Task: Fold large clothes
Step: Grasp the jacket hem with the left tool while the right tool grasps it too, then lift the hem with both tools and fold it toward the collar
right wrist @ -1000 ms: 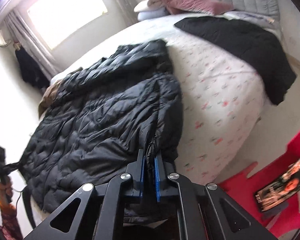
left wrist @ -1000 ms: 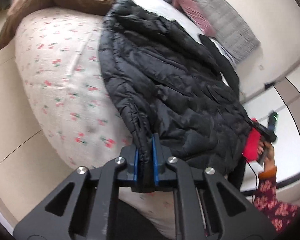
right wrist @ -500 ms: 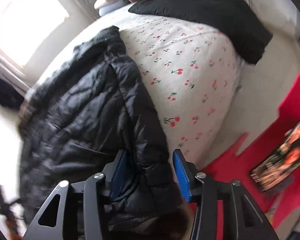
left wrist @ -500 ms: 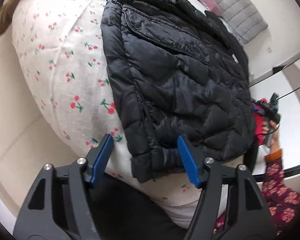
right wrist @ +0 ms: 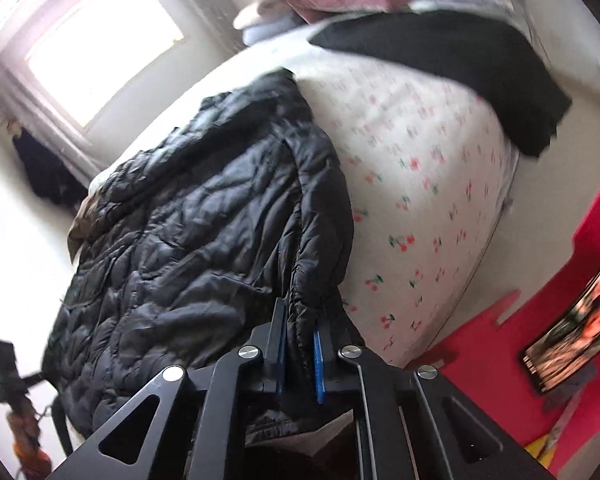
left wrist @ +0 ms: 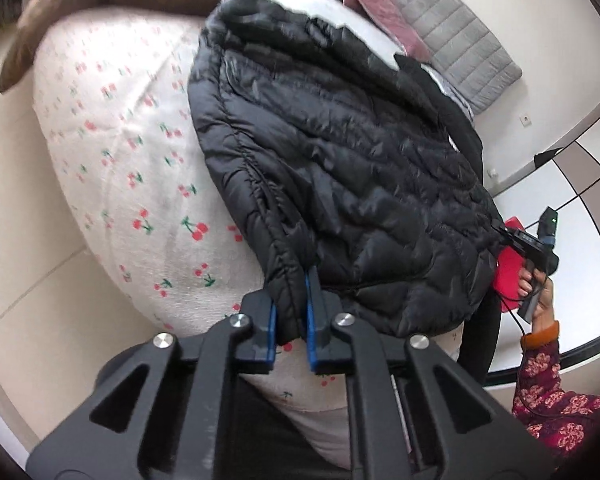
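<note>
Black jacket (left wrist: 340,168) spread on bed (left wrist: 112,152); near hem corners pinched by left tongs (left wrist: 290,320) and right tongs (right wrist: 300,354).

A quilted, faintly glossy black puffer jacket (left wrist: 340,152) lies on a matt, cherry-printed cloth bedsheet (left wrist: 112,152).

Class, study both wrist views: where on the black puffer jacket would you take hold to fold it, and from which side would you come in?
Grip the black puffer jacket at its stitched bottom hem, one corner per gripper, coming from the foot of the bed. The hem hangs over the mattress edge, a firm ridge that the left gripper and right gripper are shut on.
</note>
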A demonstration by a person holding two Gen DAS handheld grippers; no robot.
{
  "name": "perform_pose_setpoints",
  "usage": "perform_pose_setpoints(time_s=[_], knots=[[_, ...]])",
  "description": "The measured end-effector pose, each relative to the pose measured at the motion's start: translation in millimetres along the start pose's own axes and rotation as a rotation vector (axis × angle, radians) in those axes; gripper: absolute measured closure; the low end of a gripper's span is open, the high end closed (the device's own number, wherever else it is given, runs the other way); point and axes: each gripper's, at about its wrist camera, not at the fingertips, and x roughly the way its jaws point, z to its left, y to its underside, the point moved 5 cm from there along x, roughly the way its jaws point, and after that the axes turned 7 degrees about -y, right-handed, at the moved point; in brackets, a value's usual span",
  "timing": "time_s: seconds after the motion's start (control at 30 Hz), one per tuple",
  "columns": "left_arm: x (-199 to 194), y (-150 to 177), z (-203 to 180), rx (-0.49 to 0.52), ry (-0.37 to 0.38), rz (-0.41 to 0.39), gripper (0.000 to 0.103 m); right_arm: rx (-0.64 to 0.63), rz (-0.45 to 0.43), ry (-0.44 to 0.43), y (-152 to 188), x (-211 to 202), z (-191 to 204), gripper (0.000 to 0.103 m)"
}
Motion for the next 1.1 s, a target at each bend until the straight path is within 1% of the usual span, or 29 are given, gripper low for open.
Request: perform_pose_setpoints(time_s=[0.17, 0.3, 0.5, 0.67, 0.8, 0.93, 1.0, 1.1], knots=[[-34, 1, -4, -0.002, 0.018, -0.064, 0.093, -0.042, -0.038, -0.017, -1, -32, 21, 0.095], [-48, 5, 0, -0.003, 0.034, -0.088, 0.094, -0.065, -0.064, -0.024, 0, -52, 36, 0.095], [-75, 4, 3, -0.033, 0.080, -0.143, 0.094, -0.085, -0.095, -0.029, -1, -80, 55, 0.095], [-116, 0, -2, -0.008, 0.051, -0.244, 0.095, -0.156, -0.162, -0.015, -8, -120, 81, 0.095], [-138, -6, -1, 0.003, 0.038, -0.303, 0.095, -0.216, -0.217, -0.012, -16, -143, 104, 0.095], [-145, -19, 3, 0.004, 0.030, -0.333, 0.095, -0.234, -0.250, -0.023, -29, -151, 117, 0.095], [-144, -27, 6, -0.002, 0.029, -0.338, 0.095, -0.219, -0.253, -0.029, -37, -148, 116, 0.095], [-144, -47, 4, 0.005, 0.026, -0.359, 0.095, -0.183, -0.252, -0.037, -51, -140, 112, 0.095]])
